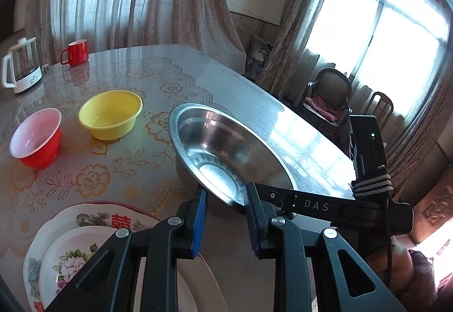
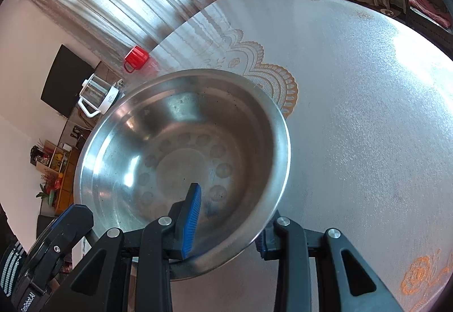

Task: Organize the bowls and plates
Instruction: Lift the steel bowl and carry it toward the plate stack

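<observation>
A steel bowl [image 1: 223, 150] is held tilted above the table. In the left wrist view the rim sits between the fingers of my left gripper [image 1: 225, 193], whose jaws stand apart around it. In the right wrist view my right gripper [image 2: 229, 215] has one blue finger [image 2: 191, 221] inside the steel bowl [image 2: 181, 159] and one outside the wall, gripping it. A yellow bowl [image 1: 111, 114] and a red bowl [image 1: 36, 138] stand on the table to the left. Two stacked floral plates [image 1: 70, 249] lie at the near left, partly hidden by my left gripper.
A red mug [image 1: 76, 52] and a glass kettle [image 1: 21, 68] stand at the table's far left. The table [image 2: 354, 113] has a patterned cover. Chairs [image 1: 329, 102] stand by the window at the right. The other gripper's body [image 1: 371, 159] is close on the right.
</observation>
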`<state>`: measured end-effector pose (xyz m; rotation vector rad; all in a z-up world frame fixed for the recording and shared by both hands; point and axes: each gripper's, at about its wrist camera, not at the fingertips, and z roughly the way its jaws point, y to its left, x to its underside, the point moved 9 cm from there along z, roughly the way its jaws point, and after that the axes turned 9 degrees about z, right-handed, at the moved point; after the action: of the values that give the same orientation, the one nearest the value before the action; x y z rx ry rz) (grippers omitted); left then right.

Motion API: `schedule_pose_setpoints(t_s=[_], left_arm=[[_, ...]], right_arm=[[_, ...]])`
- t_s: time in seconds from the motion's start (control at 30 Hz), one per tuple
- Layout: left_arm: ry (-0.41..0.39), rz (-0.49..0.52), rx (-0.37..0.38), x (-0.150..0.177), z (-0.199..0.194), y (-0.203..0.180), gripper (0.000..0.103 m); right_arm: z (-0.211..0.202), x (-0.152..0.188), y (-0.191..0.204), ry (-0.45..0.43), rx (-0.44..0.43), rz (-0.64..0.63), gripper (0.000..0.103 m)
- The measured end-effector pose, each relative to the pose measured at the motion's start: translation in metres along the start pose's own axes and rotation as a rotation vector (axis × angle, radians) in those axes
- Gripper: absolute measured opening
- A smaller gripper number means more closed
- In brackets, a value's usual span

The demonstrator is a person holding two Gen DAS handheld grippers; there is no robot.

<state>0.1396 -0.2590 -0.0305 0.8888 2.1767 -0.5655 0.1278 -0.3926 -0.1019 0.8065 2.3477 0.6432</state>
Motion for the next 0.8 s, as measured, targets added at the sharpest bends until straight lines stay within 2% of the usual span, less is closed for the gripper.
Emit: schedule_pose_setpoints(t_s=[0.37,0.5,0.7,0.8], left_arm=[[0.008,-0.033,0.066,0.004,-0.001,0.001,0.026],[0.019,-0.064,0.059,0.0,0.004,0.012,0.029],[0.053,-0.118,0.055,-0.004,0.02,0.03,0.031],[0.042,-0.121,0.061,-0.007,0.022,0.031,0.03]], right_arm=[[-0.004,0.001,-0.002,-0.017,0.001,-0.002,0.031],[-0.004,-0.003,0.0,-0.027,0.01,-0.004,0.031],[0.002,0.0,-0.003,-0.013,0.005,-0.004,0.025],[0.004,0.0,-0.003,-0.012,0.006,-0.005,0.025]])
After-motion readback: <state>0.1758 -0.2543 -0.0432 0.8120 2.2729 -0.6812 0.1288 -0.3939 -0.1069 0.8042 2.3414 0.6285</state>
